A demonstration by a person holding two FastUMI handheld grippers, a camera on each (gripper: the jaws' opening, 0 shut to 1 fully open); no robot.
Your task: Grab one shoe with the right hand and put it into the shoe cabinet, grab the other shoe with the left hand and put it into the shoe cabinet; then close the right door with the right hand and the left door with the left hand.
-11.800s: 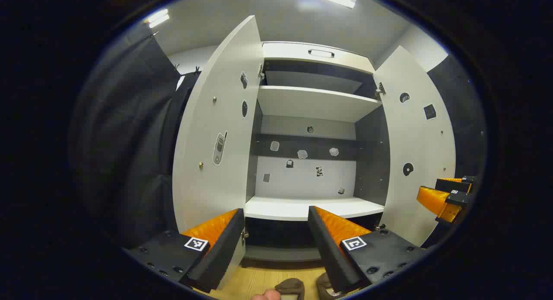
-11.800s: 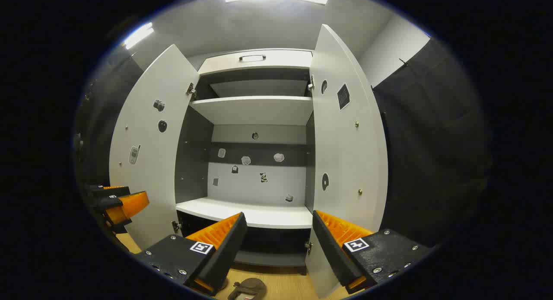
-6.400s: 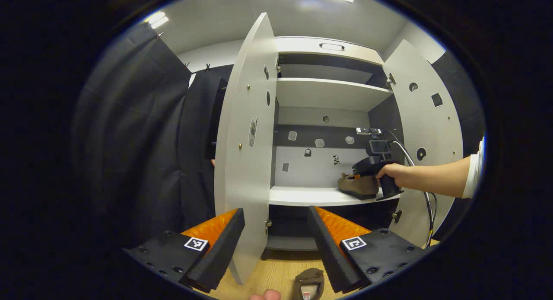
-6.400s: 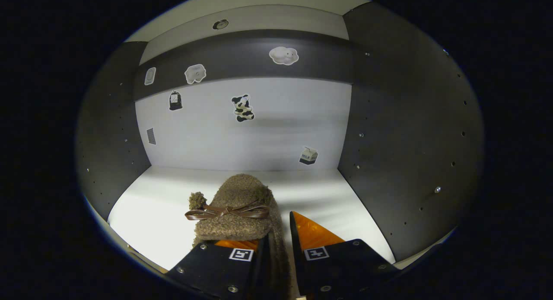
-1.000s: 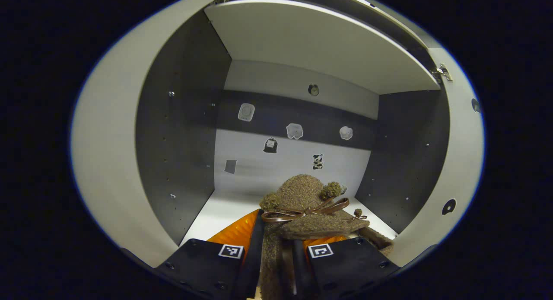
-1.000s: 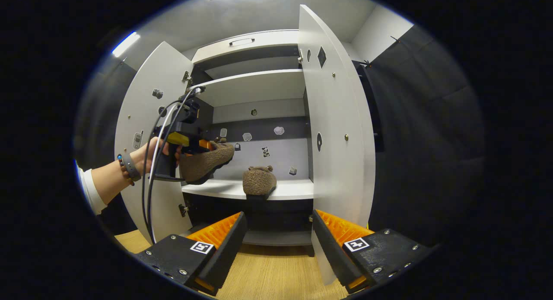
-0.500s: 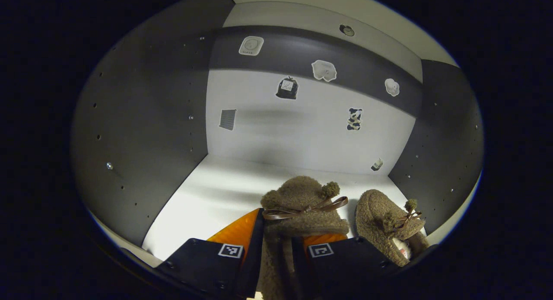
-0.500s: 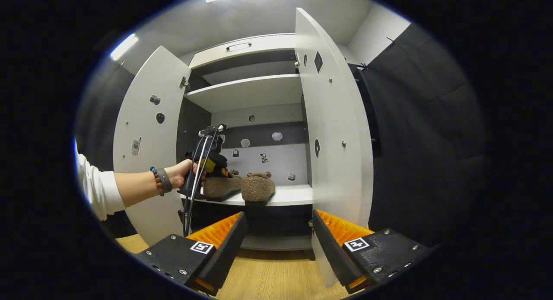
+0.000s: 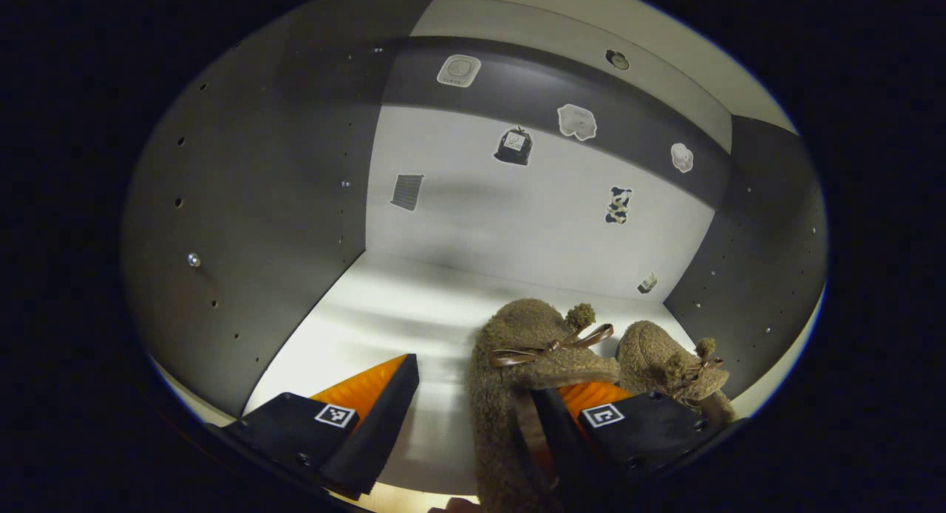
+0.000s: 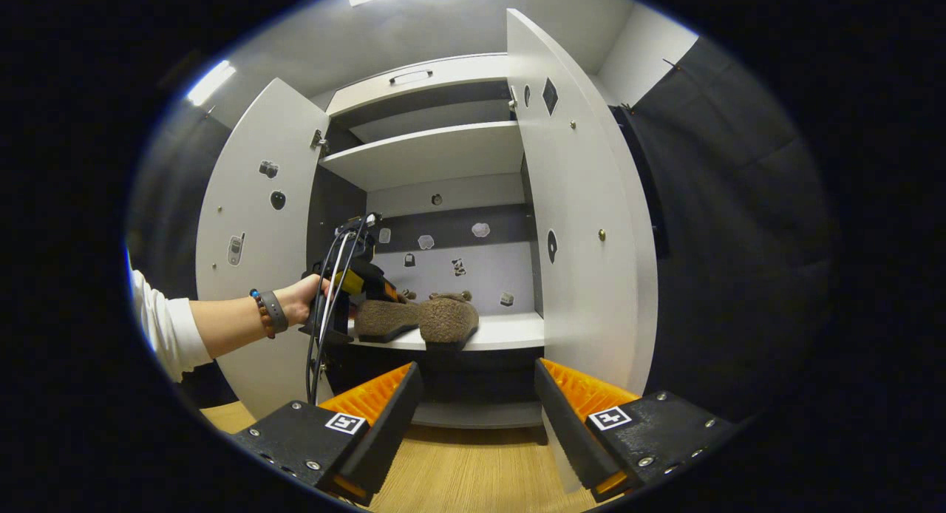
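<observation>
Inside the shoe cabinet point(image 10: 414, 99), on the white middle shelf point(image 9: 369, 321), the heel end of the left shoe point(image 9: 517, 365) is cut off at the bottom of the left gripper view, and its right side is hidden behind the right finger of the left tongs point(image 9: 473, 417); whether that finger touches the shoe there I cannot tell. Right shoe point(image 9: 665, 358) sits just beside it, toward the dark right wall, its heel end hidden behind the same finger. Both are brown fuzzy slippers with a ribbon bow and pompoms, toes pointing at the back wall, side by side, touching or nearly so. From the right gripper view both shoes rest on that shelf near its front edge, the left shoe point(image 10: 384, 317) partly covered by the left tongs' body point(image 10: 347, 276) and cables, held by a hand point(image 10: 307, 295) with a wristband and white sleeve. Upper shelf point(image 10: 429, 154) looks bare; the compartment under the middle shelf is too dark to make out. Stickers on the back wall point(image 9: 517, 202) are too small to read. Left tongs: spread wide, left finger well clear of the shoe over bare shelf, so no grip on it. Right tongs point(image 10: 477, 424): wide apart, holding nothing, hanging over the wood floor point(image 10: 465, 476) in front of the cabinet. Left door point(image 10: 251, 225) and right door point(image 10: 584, 225) both stand open.
</observation>
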